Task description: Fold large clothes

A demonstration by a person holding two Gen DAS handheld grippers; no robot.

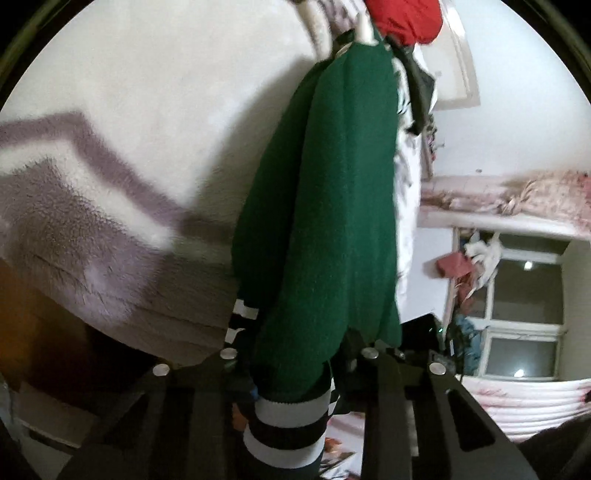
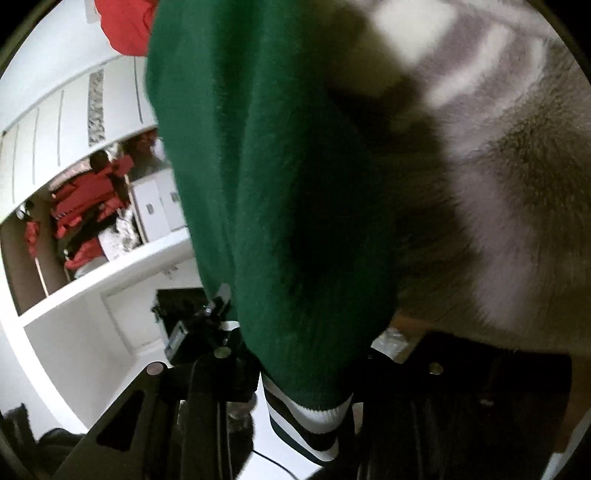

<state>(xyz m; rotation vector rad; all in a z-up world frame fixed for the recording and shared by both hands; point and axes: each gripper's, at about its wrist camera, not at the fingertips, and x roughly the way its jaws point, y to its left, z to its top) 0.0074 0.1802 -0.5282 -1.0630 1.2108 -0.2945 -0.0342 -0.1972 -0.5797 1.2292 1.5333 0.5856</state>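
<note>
A dark green fleecy garment [image 1: 325, 206] with black-and-white striped ribbed trim [image 1: 284, 428] hangs lengthwise in front of the left wrist camera. My left gripper [image 1: 295, 398] is shut on its striped hem. The same green garment [image 2: 280, 184] fills the middle of the right wrist view, and my right gripper [image 2: 306, 410] is shut on its striped trim [image 2: 310, 424]. The fingertips of both grippers are hidden by the cloth. The garment's far end reaches toward a red cloth [image 1: 406, 18].
A fluffy white and mauve blanket [image 1: 92, 206] lies to the left; it also shows in the right wrist view [image 2: 509, 155]. A window [image 1: 517, 325] and a cluttered shelf [image 1: 517, 199] stand at right. White shelving [image 2: 92, 266] with red items [image 2: 85, 199] stands left of the right gripper.
</note>
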